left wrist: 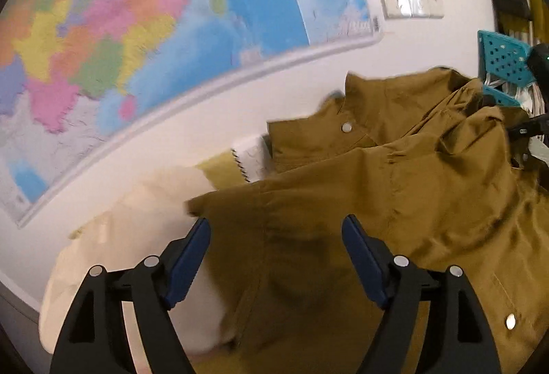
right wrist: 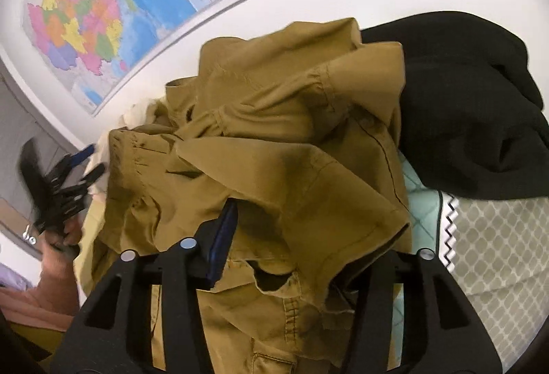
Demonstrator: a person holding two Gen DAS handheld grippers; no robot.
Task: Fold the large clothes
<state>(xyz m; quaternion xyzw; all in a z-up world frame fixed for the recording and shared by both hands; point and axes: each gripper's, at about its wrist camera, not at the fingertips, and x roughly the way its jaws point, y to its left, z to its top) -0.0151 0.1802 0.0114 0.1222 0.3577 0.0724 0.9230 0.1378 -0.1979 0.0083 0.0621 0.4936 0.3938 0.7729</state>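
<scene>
A mustard-brown jacket [left wrist: 394, 202] with snap buttons lies crumpled in front of me. In the left wrist view my left gripper [left wrist: 276, 222] hangs open over its near edge, and both blue pads [left wrist: 190, 264] are bare. The same jacket [right wrist: 274, 133] is bunched up in the right wrist view. There my right gripper [right wrist: 278, 206] has its jaws partly apart. Its left pad [right wrist: 223, 236] shows bare beside the cloth, while a fold of jacket covers the right finger. The left gripper [right wrist: 90, 161] appears blurred at the left, held by a hand.
A black garment [right wrist: 463, 99] lies right of the jacket on quilted mint and grey bedding [right wrist: 497, 254]. A cream cloth [left wrist: 137, 236] and a spiral notebook [left wrist: 250, 158] sit to the jacket's left. A coloured map [left wrist: 137, 31] hangs on the white wall behind.
</scene>
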